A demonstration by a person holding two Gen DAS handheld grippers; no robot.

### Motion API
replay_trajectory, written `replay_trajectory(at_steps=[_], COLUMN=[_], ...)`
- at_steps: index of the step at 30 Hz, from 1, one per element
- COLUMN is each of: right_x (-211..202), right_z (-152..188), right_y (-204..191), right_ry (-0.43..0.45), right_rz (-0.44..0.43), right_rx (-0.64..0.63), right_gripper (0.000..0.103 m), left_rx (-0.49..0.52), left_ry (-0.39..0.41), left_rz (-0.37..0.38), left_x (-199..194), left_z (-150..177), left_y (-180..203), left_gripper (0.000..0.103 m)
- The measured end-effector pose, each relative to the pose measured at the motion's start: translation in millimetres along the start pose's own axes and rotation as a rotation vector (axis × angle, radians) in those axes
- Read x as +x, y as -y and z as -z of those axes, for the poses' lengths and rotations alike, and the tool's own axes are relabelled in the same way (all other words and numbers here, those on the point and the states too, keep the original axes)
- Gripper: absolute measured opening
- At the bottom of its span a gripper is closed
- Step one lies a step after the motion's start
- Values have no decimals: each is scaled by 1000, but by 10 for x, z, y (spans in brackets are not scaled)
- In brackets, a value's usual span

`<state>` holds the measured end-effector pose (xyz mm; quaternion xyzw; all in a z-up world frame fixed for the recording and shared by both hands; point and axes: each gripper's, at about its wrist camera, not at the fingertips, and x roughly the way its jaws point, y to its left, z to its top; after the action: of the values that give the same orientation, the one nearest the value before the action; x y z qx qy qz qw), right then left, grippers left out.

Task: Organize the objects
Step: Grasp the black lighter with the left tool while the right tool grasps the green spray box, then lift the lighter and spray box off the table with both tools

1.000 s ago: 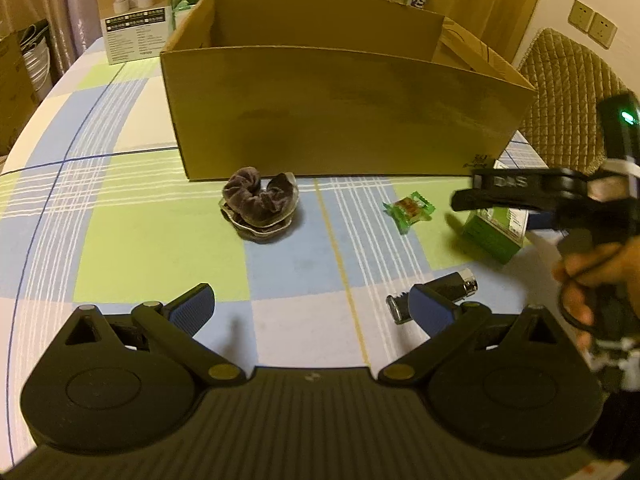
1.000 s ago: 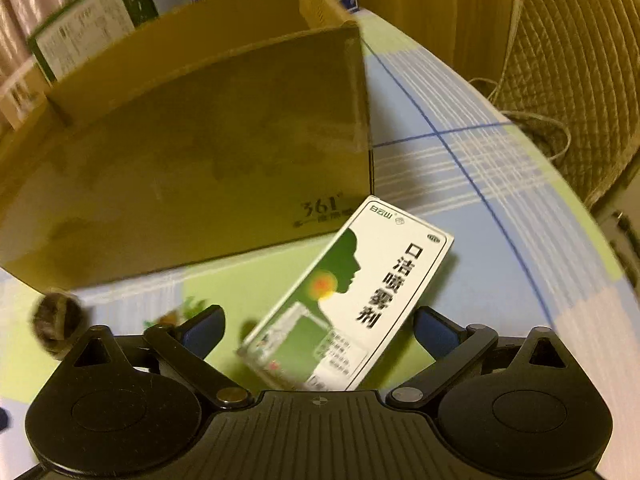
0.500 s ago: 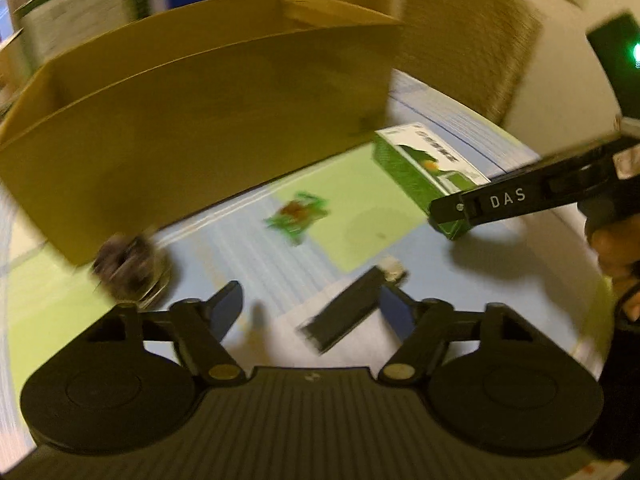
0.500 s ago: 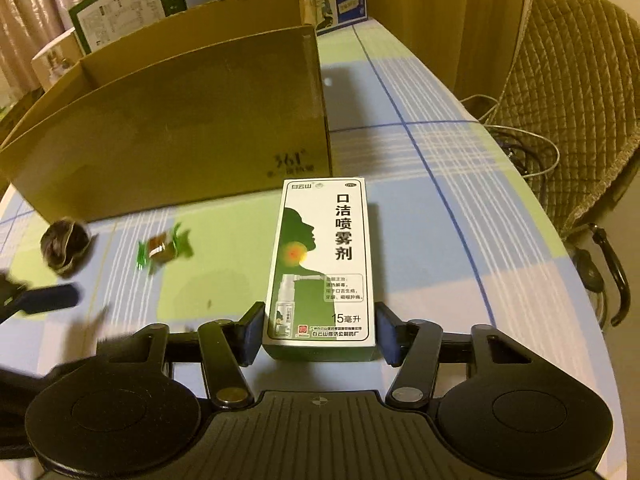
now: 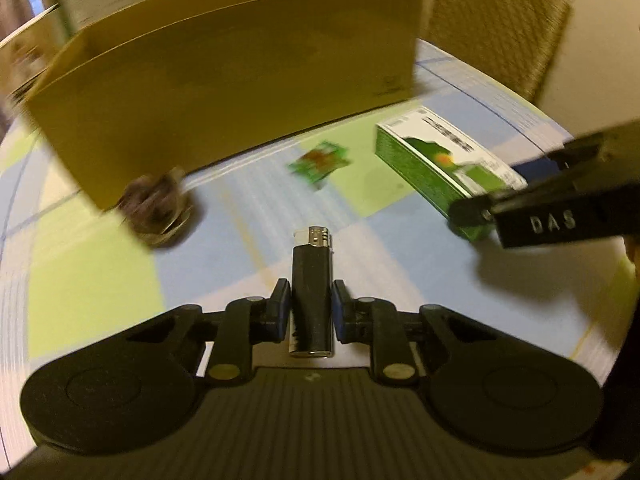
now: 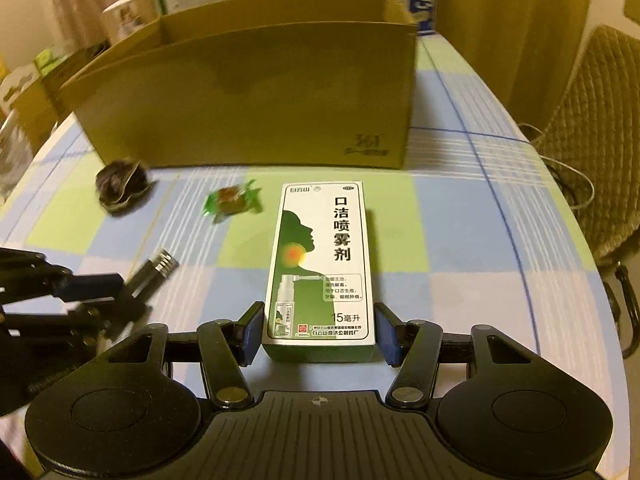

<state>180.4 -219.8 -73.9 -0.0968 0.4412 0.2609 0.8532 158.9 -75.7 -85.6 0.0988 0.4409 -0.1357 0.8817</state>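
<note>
While my left gripper point(image 5: 311, 307) clamps the lighter point(image 5: 311, 280) and my right gripper point(image 6: 319, 334) brackets the spray box point(image 6: 322, 268), jaws apart, everything waits outside the cardboard box point(image 6: 256, 96) ahead.

Dim warm yellowish indoor light in both your views. Your left wrist view is motion-smeared: cardboard box point(image 5: 240, 80) and hair scrunchie point(image 5: 154, 210) streaky, lighter point(image 5: 312, 280) sharp. Right wrist view mostly crisp, spray box point(image 6: 322, 264) text readable. Strong fisheye bending, dark vignette corners, soft shadows.
</note>
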Motion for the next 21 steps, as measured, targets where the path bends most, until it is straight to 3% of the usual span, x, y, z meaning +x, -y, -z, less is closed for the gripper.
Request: replay_trajectory(at_steps=[4, 12, 21], right_x=[6, 53, 147], right_z=[5, 1, -42], right_y=[7, 8, -20], right_ry=[0, 12, 24], right_rz=[4, 20, 34], right_rx=[1, 8, -33], right_gripper=[54, 56, 56], left_rx=[-74, -53, -101], left_ry=[18, 18, 23], left_rz=[-13, 16, 9], left_x=[-25, -15, -12], left_z=[69, 40, 61], left_y=[-112, -89, -78], left_gripper=[23, 22, 18])
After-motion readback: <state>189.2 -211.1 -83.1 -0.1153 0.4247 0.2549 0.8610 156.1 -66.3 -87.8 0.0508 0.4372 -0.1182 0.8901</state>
